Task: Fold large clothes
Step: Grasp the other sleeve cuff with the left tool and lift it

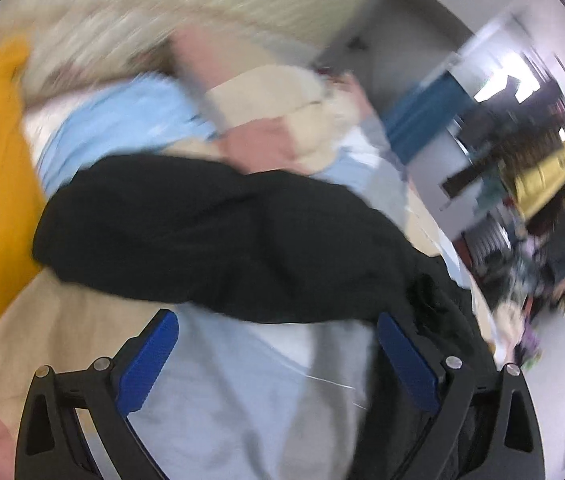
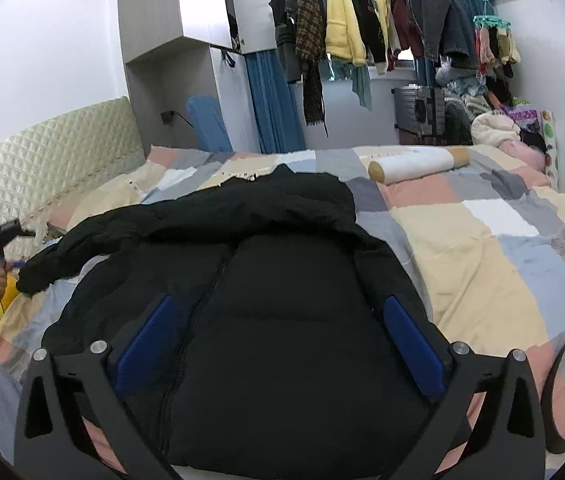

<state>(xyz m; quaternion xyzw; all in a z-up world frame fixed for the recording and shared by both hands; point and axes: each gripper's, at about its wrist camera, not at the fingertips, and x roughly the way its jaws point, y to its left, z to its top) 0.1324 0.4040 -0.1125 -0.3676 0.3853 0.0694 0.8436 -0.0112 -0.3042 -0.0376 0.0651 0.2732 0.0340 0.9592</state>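
Both grippers' spread fingers (image 2: 414,344) hover over the black jacket (image 2: 282,320)

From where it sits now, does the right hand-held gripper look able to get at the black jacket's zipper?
Probably yes. The right hand-held gripper is open directly over the black jacket, whose zipper runs uncovered between its fingers. Nothing lies in the way.

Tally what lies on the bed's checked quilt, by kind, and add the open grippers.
Black puffer jacket: 1
White bolster with tan ends: 1
Open grippers: 2, the left gripper and the right gripper
Total: 4
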